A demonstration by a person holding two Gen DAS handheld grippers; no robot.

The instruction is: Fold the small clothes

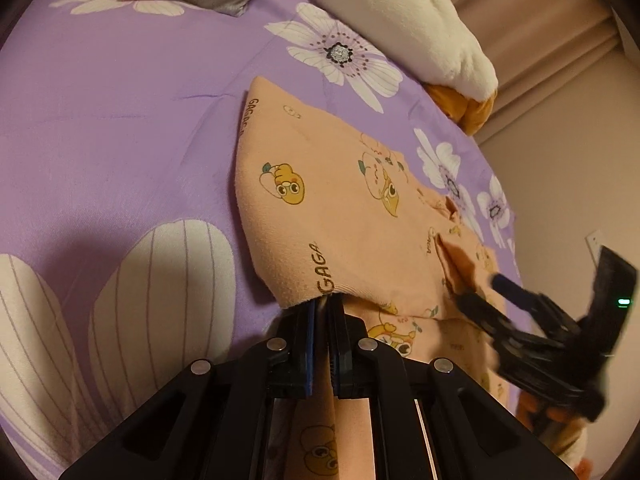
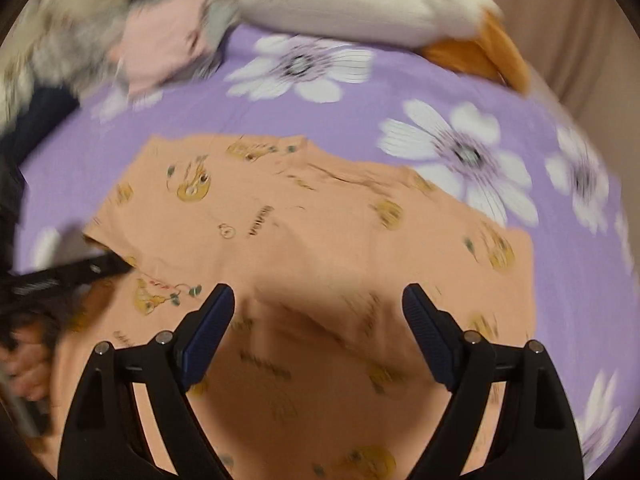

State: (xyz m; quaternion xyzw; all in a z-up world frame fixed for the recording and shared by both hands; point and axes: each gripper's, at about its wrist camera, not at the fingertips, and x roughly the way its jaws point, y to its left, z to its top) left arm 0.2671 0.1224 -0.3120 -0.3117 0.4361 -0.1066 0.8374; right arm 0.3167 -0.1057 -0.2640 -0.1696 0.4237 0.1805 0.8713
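In the left wrist view, the left tongs (image 1: 325,308) are closed on a near edge of the peach garment (image 1: 340,208), a small piece printed with cartoon figures and the word GAGA. The cloth is lifted at this pinch and runs from there away to the far side and to the right over the purple bed cover (image 1: 120,120), so its long axis goes from the near left to the far right of this view. The right tongs (image 1: 480,300) show at the right edge, blurred, close to the right part of the garment; whether they touch the cloth I cannot tell here. In the right wrist view, the right tongs (image 2: 318,320) stand wide open just above the middle of the garment (image 2: 320,220) and hold nothing. The cloth spreads broadly before and under them, and a raised fold lies between the two fingers. The left tongs (image 2: 92,270) come in from the left onto the left edge of the cloth. In my judgement the left hand is the one that has the cloth, and the free right side is nearer to the right hand. The bed cover (image 2: 400,92) has large white flowers; at the far side lie a white plush toy (image 2: 360,0) with an orange part and some pink and grey clothes (image 2: 168,40). Behind is a beige curtain (image 1: 532,12).
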